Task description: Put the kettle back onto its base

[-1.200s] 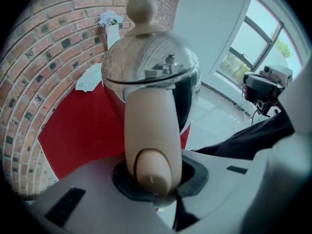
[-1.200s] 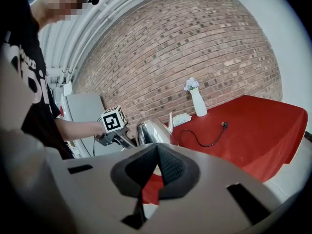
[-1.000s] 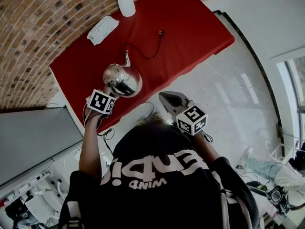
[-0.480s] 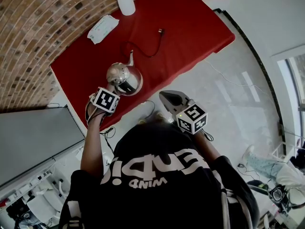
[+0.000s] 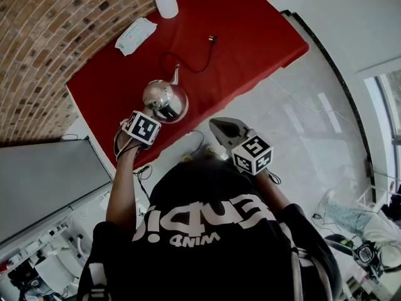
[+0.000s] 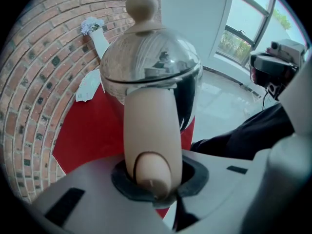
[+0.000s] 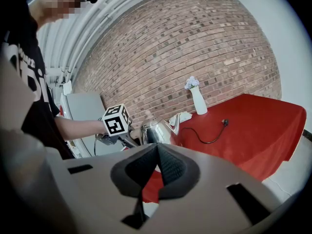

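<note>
Where the left gripper [image 6: 151,182] closes: on the beige handle [image 6: 148,126] of the kettle [image 6: 151,67], the dark pads pressed to either side of it.
Kettle: polished metal with a round beige knob [image 6: 142,5] on the lid, upright over the red table [image 5: 250,30], close to the edge nearest the person and towards its left corner.
Contact below: cannot tell whether the kettle rests on anything; its body hides what lies under it.
Cord [image 5: 188,68]: black, curling from the kettle to a loose plug [image 5: 212,39] mid-table.
Far edge: white vase [image 5: 166,5] at the brick wall [image 7: 195,43], a white packet [image 5: 135,37] beside it.
Right gripper [image 7: 157,172]: jaws together on nothing, held off the table, over the floor.
</note>
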### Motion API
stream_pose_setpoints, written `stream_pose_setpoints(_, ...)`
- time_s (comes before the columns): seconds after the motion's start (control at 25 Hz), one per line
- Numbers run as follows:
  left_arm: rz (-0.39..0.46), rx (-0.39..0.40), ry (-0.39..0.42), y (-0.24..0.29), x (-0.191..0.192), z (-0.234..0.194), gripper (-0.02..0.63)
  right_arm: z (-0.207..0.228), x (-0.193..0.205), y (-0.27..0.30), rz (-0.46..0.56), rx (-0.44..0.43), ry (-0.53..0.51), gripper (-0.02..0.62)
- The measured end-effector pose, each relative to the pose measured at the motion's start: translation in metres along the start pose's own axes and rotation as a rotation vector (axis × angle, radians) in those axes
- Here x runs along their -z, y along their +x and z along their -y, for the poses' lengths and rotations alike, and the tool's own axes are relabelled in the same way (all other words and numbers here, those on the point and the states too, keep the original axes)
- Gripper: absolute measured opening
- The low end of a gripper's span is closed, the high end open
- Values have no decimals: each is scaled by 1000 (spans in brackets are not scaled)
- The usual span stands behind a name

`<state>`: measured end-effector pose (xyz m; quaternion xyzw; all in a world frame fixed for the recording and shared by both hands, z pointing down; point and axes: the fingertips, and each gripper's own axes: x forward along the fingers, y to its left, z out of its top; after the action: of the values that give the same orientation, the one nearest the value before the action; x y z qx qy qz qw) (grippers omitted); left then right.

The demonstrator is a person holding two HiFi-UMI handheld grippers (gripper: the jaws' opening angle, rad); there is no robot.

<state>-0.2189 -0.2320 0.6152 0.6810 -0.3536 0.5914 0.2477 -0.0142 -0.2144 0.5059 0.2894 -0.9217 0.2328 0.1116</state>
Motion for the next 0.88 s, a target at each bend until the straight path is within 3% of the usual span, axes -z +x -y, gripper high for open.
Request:
stream_pose_setpoints(0.16,-27,-2,7,-1,3,2,60,-3,0,1,3,-3,3,23)
stream_pose_setpoints(0.48,7,-30,40,0,3,-3,71,-7,0,-2,19,-5,15,23)
stream_pose_setpoints(0.52,20,-30,45,1,2,-3,84,-7,-1,-2,23,-6,18,23)
stream_pose_setpoints(0.6,57,-16,49,1,-3,-2,173,-8,-1,-3,28,-9,23,23)
stream_pose_setpoints(0.88,70,-1,32,-7,0,0,196,-13,-2,-4,26,-21,23,23)
